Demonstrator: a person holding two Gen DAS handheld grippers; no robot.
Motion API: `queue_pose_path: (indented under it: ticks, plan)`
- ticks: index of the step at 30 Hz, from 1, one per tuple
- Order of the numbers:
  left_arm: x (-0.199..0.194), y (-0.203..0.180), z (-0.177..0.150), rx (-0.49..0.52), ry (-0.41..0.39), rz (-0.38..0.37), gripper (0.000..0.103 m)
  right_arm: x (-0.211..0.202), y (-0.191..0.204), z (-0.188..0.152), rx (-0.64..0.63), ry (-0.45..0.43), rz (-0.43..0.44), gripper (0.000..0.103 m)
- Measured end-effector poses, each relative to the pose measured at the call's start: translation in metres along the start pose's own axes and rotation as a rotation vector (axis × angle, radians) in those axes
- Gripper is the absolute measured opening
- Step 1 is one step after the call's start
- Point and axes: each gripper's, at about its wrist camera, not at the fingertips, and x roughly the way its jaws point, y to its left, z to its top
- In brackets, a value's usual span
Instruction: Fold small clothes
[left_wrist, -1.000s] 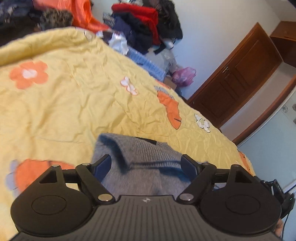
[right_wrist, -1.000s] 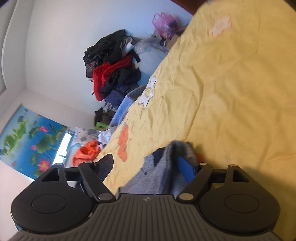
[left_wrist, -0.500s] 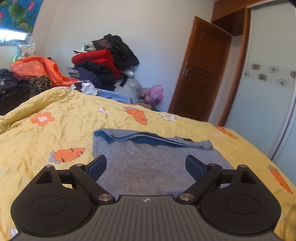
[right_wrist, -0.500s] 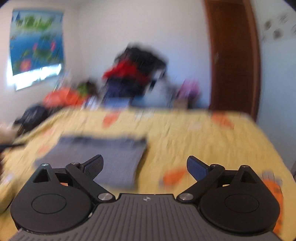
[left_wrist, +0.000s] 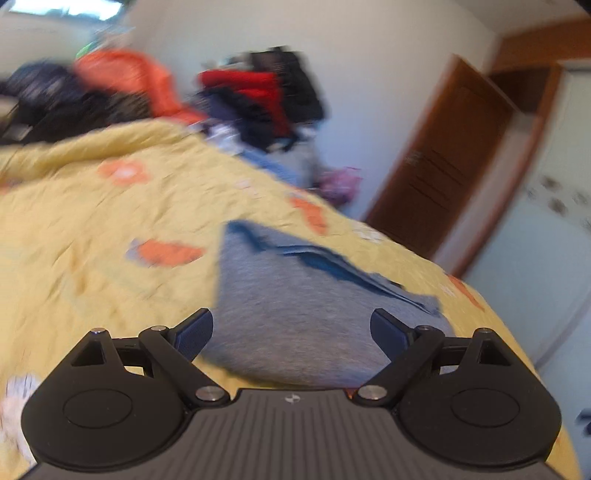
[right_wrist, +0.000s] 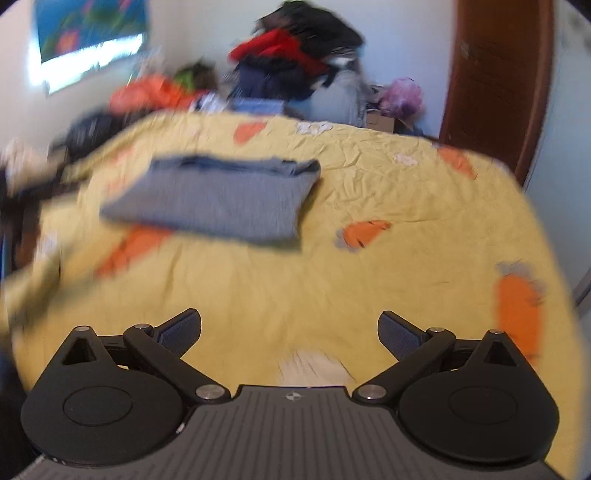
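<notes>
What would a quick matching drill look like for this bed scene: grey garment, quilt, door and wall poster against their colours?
Things:
1. folded garment
2. quilt
3. door
4. wall poster

Colours:
a. blue with pink flowers
b. grey
c. brown wood
d. yellow with orange shapes

Pairs: 1-b, 2-d, 3-c, 4-a

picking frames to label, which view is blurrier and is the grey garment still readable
Left wrist view: whole scene smeared, grey garment soft but readable, only the left tool sharp. Right wrist view: the left side streaks worst, garment edges blurred, yellow bedspread creases clearer.
</notes>
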Motion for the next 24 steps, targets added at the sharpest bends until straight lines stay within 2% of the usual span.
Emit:
queue_pose_path:
  ticks: [2, 4, 5, 7, 9, 12, 13, 16, 18, 19, 20, 21, 22, 23, 24]
  plan:
    - [0.012, 0.02, -0.001, -0.133, 0.047, 0.02, 0.093, 0.061, -0.029, 0.01, 0.21, 0.008, 0.033, 0.101]
    - [0.02, 0.032, -0.003, -0.224, 0.079, 0.016, 0.093, 0.116, -0.053, 0.016, 0.417, 0.043, 0.065, 0.093]
    - [0.022, 0.035, -0.005, -0.256, 0.085, -0.009, 0.093, 0.14, -0.064, 0.015, 0.536, 0.055, 0.105, 0.09]
    - [0.029, 0.037, -0.009, -0.317, 0.099, -0.066, 0.093, 0.173, -0.07, 0.011, 0.685, 0.028, 0.239, 0.09]
    - [0.041, 0.039, -0.014, -0.376, 0.121, -0.098, 0.093, 0.195, -0.059, 0.013, 0.7, 0.026, 0.288, 0.091]
    - [0.064, 0.041, -0.024, -0.455, 0.141, -0.101, 0.093, 0.211, -0.036, 0.016, 0.664, -0.031, 0.286, 0.096]
    - [0.066, 0.038, -0.025, -0.448, 0.11, -0.104, 0.093, 0.216, -0.032, 0.018, 0.67, -0.047, 0.292, 0.097]
    - [0.08, 0.026, -0.022, -0.414, 0.096, -0.066, 0.092, 0.23, -0.025, 0.022, 0.706, -0.095, 0.308, 0.095]
    - [0.089, 0.022, -0.018, -0.397, 0.088, -0.053, 0.088, 0.239, -0.023, 0.025, 0.711, -0.147, 0.288, 0.08]
    - [0.093, 0.022, -0.017, -0.4, 0.089, -0.055, 0.087, 0.245, -0.025, 0.026, 0.717, -0.155, 0.275, 0.074]
    - [0.095, 0.022, -0.016, -0.403, 0.083, -0.054, 0.086, 0.251, -0.025, 0.027, 0.718, -0.15, 0.262, 0.063]
    - [0.097, 0.023, -0.015, -0.405, 0.077, -0.047, 0.08, 0.255, -0.025, 0.027, 0.717, -0.145, 0.262, 0.058]
    - [0.1, 0.024, -0.014, -0.403, 0.086, -0.032, 0.05, 0.258, -0.025, 0.028, 0.721, -0.147, 0.271, 0.056]
    - [0.105, 0.026, -0.015, -0.399, 0.115, 0.001, 0.015, 0.262, -0.025, 0.028, 0.728, -0.142, 0.28, 0.049]
    - [0.111, 0.03, -0.017, -0.398, 0.142, 0.031, 0.007, 0.266, -0.025, 0.028, 0.735, -0.127, 0.296, 0.032]
